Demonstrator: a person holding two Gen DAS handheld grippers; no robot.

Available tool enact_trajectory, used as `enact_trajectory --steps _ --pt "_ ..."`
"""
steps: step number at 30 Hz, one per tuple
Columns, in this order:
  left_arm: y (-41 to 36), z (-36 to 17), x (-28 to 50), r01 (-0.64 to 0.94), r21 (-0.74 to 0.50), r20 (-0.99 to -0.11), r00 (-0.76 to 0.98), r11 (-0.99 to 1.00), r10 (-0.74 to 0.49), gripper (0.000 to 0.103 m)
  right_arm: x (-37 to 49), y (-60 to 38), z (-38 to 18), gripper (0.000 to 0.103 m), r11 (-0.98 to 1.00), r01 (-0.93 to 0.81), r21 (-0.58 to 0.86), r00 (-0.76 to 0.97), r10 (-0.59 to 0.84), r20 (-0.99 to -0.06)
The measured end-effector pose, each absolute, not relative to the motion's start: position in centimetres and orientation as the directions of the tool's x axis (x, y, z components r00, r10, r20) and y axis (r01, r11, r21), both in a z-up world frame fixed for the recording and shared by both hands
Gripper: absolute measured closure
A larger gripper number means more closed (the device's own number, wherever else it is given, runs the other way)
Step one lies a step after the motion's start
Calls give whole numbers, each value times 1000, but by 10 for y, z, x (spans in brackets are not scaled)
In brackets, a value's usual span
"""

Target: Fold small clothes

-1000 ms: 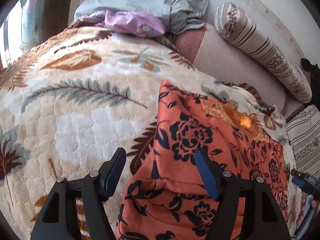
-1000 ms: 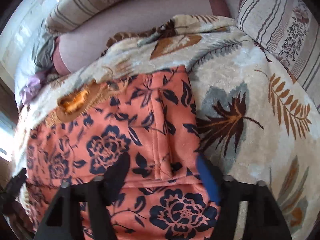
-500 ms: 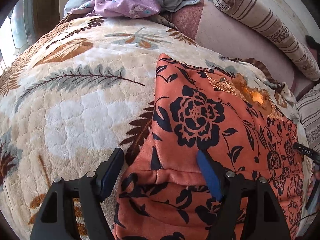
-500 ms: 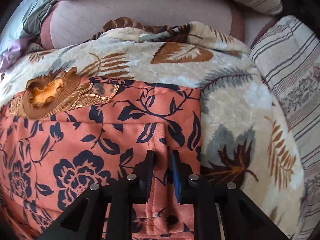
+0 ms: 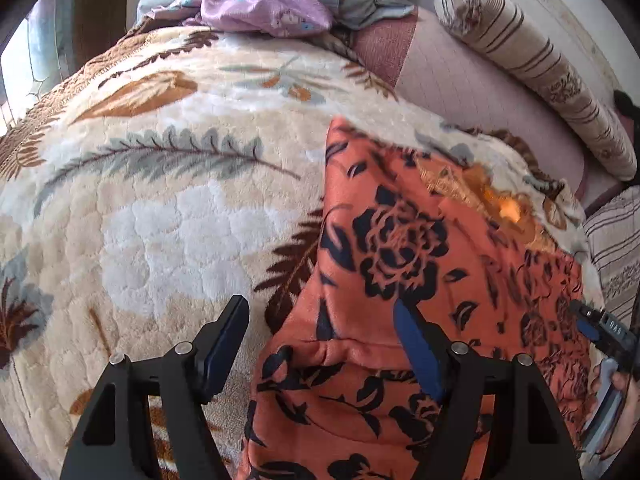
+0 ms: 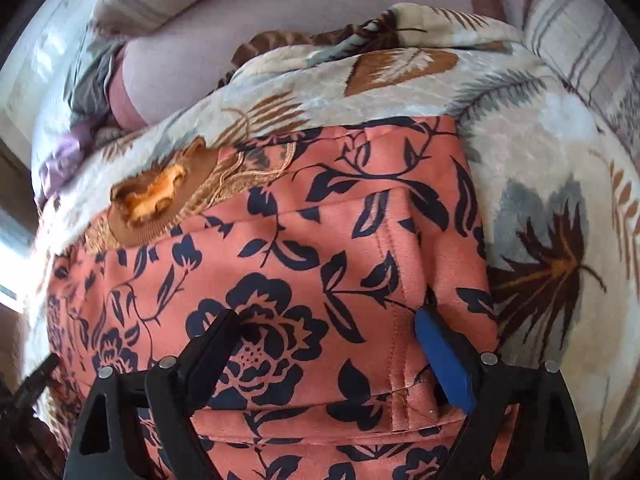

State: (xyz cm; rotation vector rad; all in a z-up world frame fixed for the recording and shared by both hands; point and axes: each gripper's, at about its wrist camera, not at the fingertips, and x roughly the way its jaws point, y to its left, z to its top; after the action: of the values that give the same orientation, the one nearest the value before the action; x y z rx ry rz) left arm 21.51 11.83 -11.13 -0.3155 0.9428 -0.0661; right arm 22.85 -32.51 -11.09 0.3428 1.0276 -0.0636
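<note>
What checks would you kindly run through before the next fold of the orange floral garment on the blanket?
1. Left gripper open: ok, jaws wide apart.
2. Right gripper open: ok, holding nothing.
3. Orange floral garment lying on the leaf-print blanket: ok.
4. Left gripper straddling the garment's near left edge: ok, one finger over blanket, one over cloth.
5. Garment lying smooth: not ok, ridges cross the near end.
6. Fingertips touching the fabric: cannot tell.

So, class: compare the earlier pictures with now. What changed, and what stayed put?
The right hand-held gripper, shut on the orange floral garment half a second ago, has opened and let go. The left hand-held gripper stays open; the garment still lies on the blanket.
</note>
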Motion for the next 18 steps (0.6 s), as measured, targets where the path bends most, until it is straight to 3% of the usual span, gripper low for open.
enact_trajectory --steps 3,6,7,8,9,11,14,18 --pt "122 -90 229 -33 -384 -725 630 923 -279 28 222 -324 -124 11 962 148 228 512 122 -850" --pt "111 -103 274 21 -375 -778 537 927 -327 27 213 -325 -124 11 962 123 243 553 137 -822" --pt "112 -115 290 -19 -337 -820 497 941 -283 32 213 -326 -124 11 962 120 245 560 138 -817" --pt "118 -128 303 -76 -283 -855 472 956 -215 51 212 -326 -125 11 962 117 248 566 141 -812" --pt "128 -136 314 -114 -271 -865 464 956 -190 57 212 -327 -125 10 960 114 256 573 148 -806" --pt "147 -132 322 -154 -310 -846 496 938 -198 60 210 -328 -125 9 956 108 274 584 162 -795" --pt "161 -123 330 -234 -211 -859 508 949 -66 61 209 -329 -125 7 952 99 289 593 177 -786" --pt "165 -113 320 -160 -396 -795 553 904 -250 59 209 -325 -126 4 958 87 272 594 169 -787"
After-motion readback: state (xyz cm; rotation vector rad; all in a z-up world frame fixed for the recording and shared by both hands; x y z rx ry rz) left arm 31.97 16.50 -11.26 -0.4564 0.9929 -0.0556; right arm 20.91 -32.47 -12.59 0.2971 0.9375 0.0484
